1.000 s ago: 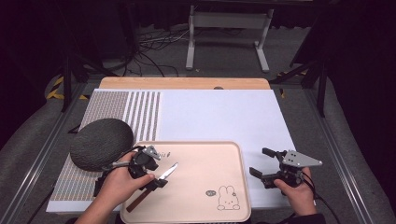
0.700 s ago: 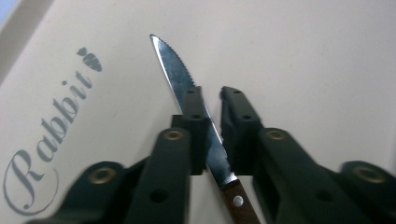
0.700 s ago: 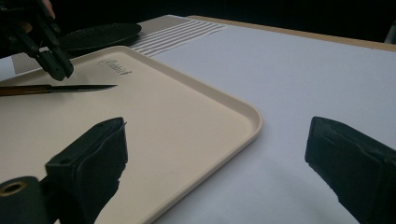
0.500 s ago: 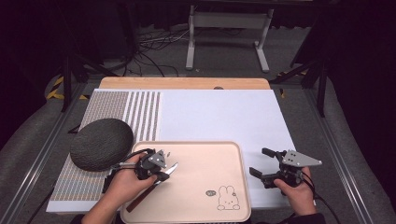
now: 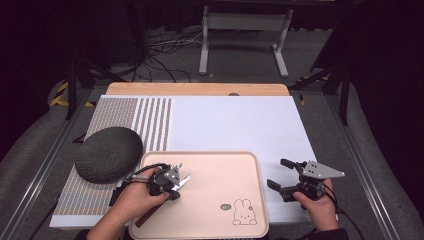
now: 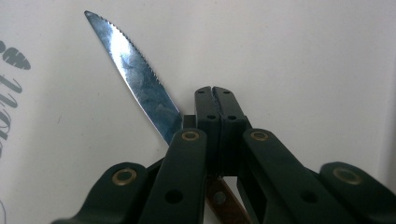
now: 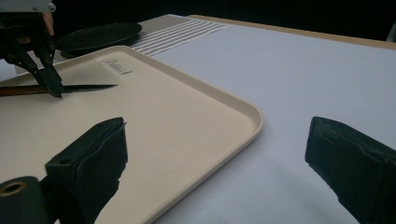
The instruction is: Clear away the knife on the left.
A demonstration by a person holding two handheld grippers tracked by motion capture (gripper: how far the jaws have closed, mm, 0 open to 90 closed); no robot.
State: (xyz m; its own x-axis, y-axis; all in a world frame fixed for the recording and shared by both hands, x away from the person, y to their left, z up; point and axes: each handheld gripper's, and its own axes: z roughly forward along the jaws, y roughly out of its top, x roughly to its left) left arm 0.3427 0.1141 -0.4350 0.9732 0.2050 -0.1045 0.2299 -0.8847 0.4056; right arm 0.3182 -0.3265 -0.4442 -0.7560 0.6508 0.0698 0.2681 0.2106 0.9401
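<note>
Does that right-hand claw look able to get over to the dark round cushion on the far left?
Probably not easily. The right gripper sits off the tray's right edge, while the cushion lies beyond the tray's left side, and the left gripper, shut on the knife, sits between them.

A wood-edged table [image 5: 200, 89] fills the middle of the frame under a white mat [image 5: 235, 125] with a striped band at its left. A dark round cushion [image 5: 108, 153] sits lower left. A beige tray [image 5: 220, 185] lies at lower centre.
</note>
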